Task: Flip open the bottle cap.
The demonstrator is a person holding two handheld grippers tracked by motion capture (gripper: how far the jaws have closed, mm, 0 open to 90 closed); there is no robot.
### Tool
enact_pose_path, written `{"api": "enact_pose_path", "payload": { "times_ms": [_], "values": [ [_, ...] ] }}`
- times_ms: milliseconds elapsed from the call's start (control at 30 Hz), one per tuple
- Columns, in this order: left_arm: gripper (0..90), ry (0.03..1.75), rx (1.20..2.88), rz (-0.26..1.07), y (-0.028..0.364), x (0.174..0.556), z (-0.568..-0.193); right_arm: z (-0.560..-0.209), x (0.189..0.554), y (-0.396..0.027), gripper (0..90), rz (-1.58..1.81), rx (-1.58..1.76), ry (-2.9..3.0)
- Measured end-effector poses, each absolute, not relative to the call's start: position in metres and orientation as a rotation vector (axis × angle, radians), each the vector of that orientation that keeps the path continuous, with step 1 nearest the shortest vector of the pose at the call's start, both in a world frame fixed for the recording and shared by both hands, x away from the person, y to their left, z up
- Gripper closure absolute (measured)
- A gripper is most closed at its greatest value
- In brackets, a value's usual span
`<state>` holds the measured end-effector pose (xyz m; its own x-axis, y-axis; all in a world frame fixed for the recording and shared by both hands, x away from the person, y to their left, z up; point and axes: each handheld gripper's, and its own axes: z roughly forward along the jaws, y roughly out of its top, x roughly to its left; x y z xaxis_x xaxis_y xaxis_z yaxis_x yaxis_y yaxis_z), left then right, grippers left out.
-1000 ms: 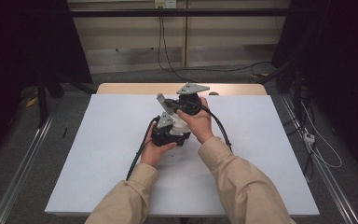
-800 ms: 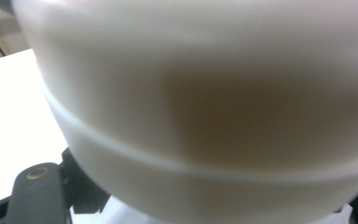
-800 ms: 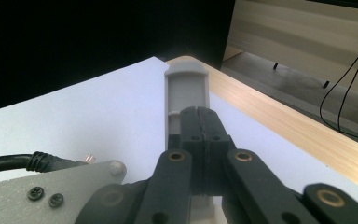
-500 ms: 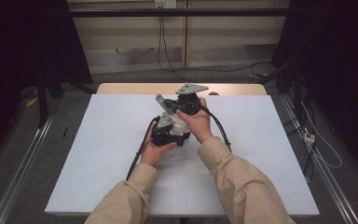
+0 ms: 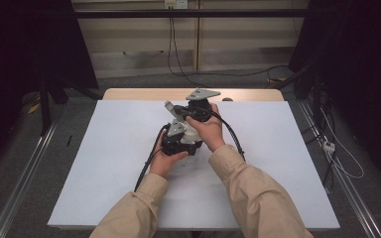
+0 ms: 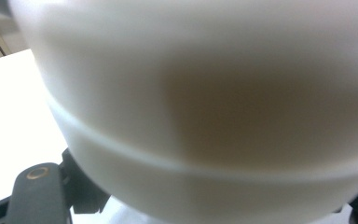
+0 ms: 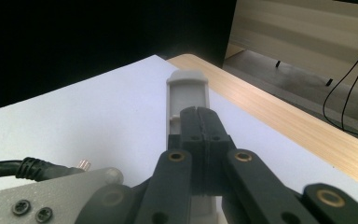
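Holding both grippers close together near the middle of the table (image 5: pixel 104 163), we keep our hands almost touching over the white sheet. Our left gripper (image 5: pixel 184 135) sits nearer to us and a little left; our right gripper (image 5: pixel 181 111) sits just beyond it, toward the far edge.

Our right gripper is clenched on a grey bar (image 7: pixel 188 100). From the right gripper view the two black jaws meet tightly around its lower part, and the bar stands out past the jaw tips, pointing toward the far wooden edge of the table. In the high view the bar (image 5: pixel 169 106) shows as a small pale piece sticking out to the left of the right gripper, above the sheet rather than lying on it.

Our left gripper presses up against a white rounded thing (image 6: pixel 205 107), so close to its camera that it is a blur; a faint ridge runs around it. Its jaws are as closed as they get, with one dark jaw visible at the lower left of that view. We cannot tell from the pictures whether the pads actually grip the white thing or merely sit beside it.

Black cables (image 5: pixel 146 168) trail from the grippers toward us along the sheet.
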<state>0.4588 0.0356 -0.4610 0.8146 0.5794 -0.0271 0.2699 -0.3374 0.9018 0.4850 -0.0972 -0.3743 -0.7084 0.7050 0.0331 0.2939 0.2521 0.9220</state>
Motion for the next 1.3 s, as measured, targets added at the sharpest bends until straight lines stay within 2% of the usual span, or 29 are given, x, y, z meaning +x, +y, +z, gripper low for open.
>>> {"api": "enact_pose_path", "payload": {
  "times_ms": [1300],
  "values": [
    [18.8, 0.634, 1.942, 0.377, 0.0363, 0.4591, -0.4607, -0.3785, 0.4870, -0.0927, 90.0, 1.399, 0.927, 2.185]
  ]
}}
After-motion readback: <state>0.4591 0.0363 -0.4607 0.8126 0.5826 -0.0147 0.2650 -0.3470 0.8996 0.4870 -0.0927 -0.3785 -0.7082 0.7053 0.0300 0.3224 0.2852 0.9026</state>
